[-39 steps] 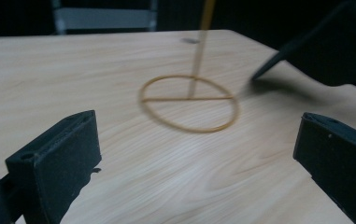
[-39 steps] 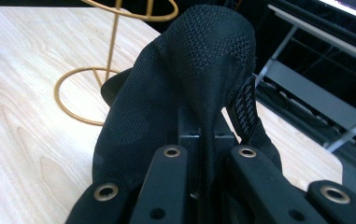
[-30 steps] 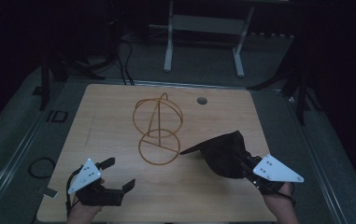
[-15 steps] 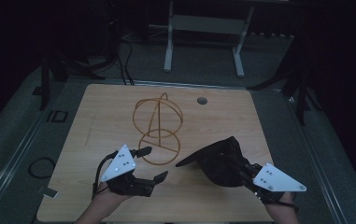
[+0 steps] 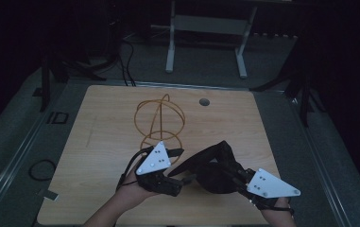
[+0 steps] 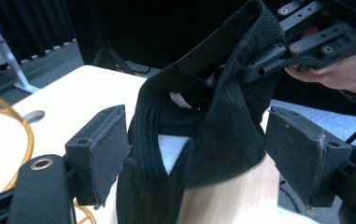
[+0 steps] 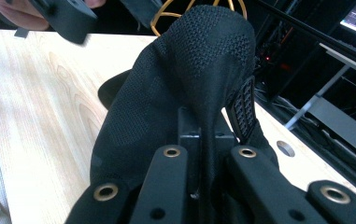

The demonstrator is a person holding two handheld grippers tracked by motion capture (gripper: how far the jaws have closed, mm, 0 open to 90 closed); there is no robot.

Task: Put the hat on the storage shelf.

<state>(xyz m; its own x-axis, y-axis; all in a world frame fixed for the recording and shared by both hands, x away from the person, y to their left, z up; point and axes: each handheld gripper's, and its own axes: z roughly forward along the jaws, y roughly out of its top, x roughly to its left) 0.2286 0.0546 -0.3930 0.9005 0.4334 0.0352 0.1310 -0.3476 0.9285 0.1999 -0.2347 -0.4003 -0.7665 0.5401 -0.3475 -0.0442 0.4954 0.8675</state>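
A black mesh cap (image 5: 214,174) hangs just over the wooden table (image 5: 97,142), near its front. My right gripper (image 5: 236,173) is shut on the cap's fabric; in the right gripper view its jaws (image 7: 208,135) pinch a fold of the cap (image 7: 189,60). My left gripper (image 5: 184,166) reaches in from the left. Its jaws have just been closing, and in the left gripper view (image 6: 196,154) they stand on either side of the cap (image 6: 213,116), apart from it or barely grazing it. A gold wire stand (image 5: 161,118) stands upright behind both grippers.
A round cable hole (image 5: 204,101) sits in the table's far side. A metal frame (image 5: 206,42) stands on the floor beyond the table. A loose cable (image 5: 40,169) lies on the floor at the left. The right gripper (image 6: 306,37) holds the cap's top in the left gripper view.
My left gripper has travelled from the front left corner rightward and up to the cap, and now straddles it. The right gripper and the cap have barely shifted.
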